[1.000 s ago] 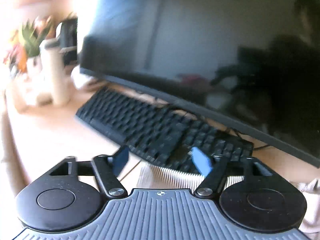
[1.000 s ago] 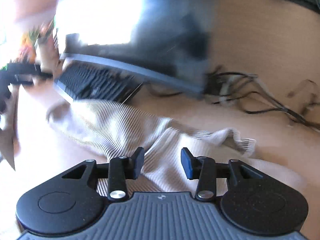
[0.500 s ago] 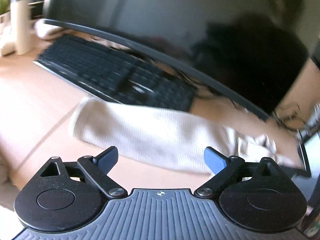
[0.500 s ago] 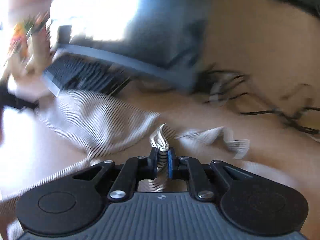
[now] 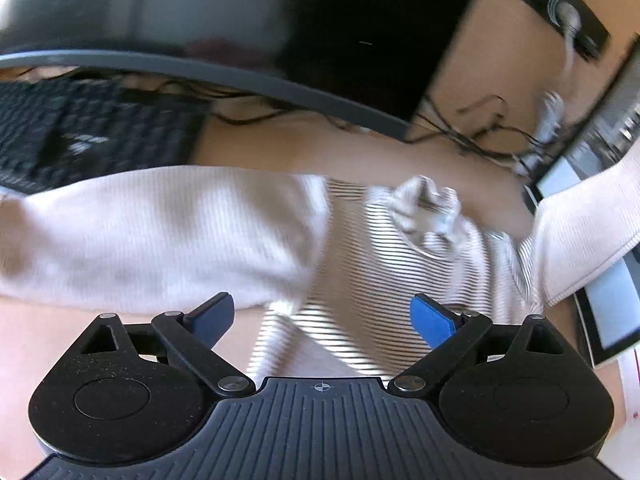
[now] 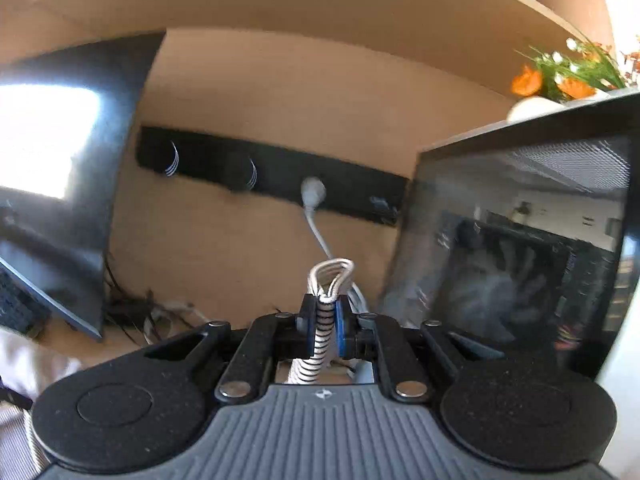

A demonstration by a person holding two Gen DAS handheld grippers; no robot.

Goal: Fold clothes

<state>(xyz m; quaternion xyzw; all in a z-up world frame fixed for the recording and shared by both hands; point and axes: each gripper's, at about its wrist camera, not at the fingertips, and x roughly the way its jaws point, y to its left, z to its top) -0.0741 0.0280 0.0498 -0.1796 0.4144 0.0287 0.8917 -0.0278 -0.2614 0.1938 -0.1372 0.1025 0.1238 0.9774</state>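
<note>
A cream and dark striped shirt [image 5: 360, 248] lies spread across the wooden desk [image 5: 100, 340], one sleeve [image 5: 140, 224] stretched to the left and another sleeve [image 5: 592, 216] lifted up at the right edge. My left gripper [image 5: 322, 320] is open and empty, just above the shirt's near edge. My right gripper [image 6: 325, 322] is shut on a pinched fold of the striped shirt [image 6: 322, 332] and holds it raised off the desk, facing the back wall.
A black keyboard [image 5: 80, 128] and a curved monitor [image 5: 200, 20] stand behind the shirt. Tangled cables [image 5: 480, 132] lie at the back right. A dark glass PC case [image 6: 520, 248], a power strip [image 6: 272, 176] and orange flowers [image 6: 560, 76] face the right gripper.
My right gripper closed on a fold of the shirt and lifted it, turning toward the back wall. My left gripper swung right from the keyboard and now hovers over the shirt.
</note>
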